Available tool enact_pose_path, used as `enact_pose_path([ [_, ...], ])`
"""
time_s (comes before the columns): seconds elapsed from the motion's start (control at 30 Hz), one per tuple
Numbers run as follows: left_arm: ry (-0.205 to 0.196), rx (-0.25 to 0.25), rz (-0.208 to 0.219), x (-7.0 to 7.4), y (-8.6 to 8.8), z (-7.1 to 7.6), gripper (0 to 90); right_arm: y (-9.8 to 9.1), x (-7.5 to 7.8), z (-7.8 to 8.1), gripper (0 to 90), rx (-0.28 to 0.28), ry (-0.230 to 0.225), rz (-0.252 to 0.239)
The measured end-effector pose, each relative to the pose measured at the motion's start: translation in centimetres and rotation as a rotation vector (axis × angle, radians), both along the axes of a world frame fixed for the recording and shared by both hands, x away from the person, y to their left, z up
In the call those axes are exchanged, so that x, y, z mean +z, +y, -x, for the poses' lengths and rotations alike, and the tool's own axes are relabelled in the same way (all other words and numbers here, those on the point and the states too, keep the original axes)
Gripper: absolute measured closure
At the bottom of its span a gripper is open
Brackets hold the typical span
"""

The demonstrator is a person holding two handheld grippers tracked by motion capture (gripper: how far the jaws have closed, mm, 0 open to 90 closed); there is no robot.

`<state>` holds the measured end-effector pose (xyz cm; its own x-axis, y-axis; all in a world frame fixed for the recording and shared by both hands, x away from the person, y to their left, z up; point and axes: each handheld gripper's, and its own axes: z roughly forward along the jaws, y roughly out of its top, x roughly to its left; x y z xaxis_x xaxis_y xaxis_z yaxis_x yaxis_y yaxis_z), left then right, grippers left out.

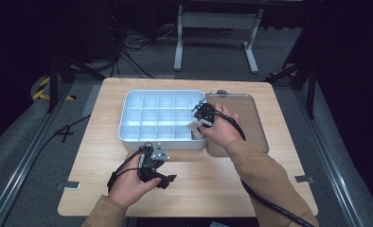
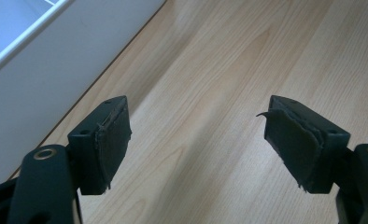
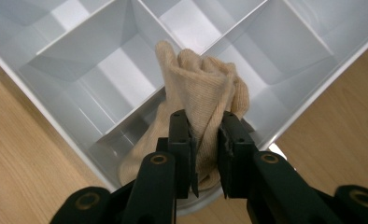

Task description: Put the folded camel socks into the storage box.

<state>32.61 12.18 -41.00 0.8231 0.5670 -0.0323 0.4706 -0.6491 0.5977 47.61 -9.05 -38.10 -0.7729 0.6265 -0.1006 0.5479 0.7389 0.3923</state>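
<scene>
A beige knitted sock [image 3: 201,88] is pinched between the two black jaws of my right gripper [image 3: 205,135], bunched up and hanging over a corner cell of the white compartment box [image 3: 102,60]. From above, that right gripper [image 1: 199,122] sits at the near right corner of the box [image 1: 128,113], with the sock [image 1: 193,126] a small pale patch beside it. My left gripper [image 1: 168,179] rests low over the bare wood in front of the box. Its jaws stand wide apart around nothing in the left gripper view [image 2: 198,144].
A flat metal tray or lid [image 1: 251,123] lies right of the box, under the right hand. The box's white side wall [image 2: 56,70] runs close to the left gripper. Bare wooden tabletop [image 1: 213,184] lies between the two forearms. Cables trail from both grippers.
</scene>
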Motion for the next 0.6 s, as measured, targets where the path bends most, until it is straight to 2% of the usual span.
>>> enact_pose_path([
  [0.43,0.012,-0.002,-0.005,-0.2,0.0,0.0,23.4,1.1,-2.4,-0.8,78.2,0.013,0.083,0.086],
  [0.6,0.008,0.000,-0.006,-0.3,0.0,0.0,23.4,1.5,-3.2,-1.1,78.1,0.023,0.090,0.112],
])
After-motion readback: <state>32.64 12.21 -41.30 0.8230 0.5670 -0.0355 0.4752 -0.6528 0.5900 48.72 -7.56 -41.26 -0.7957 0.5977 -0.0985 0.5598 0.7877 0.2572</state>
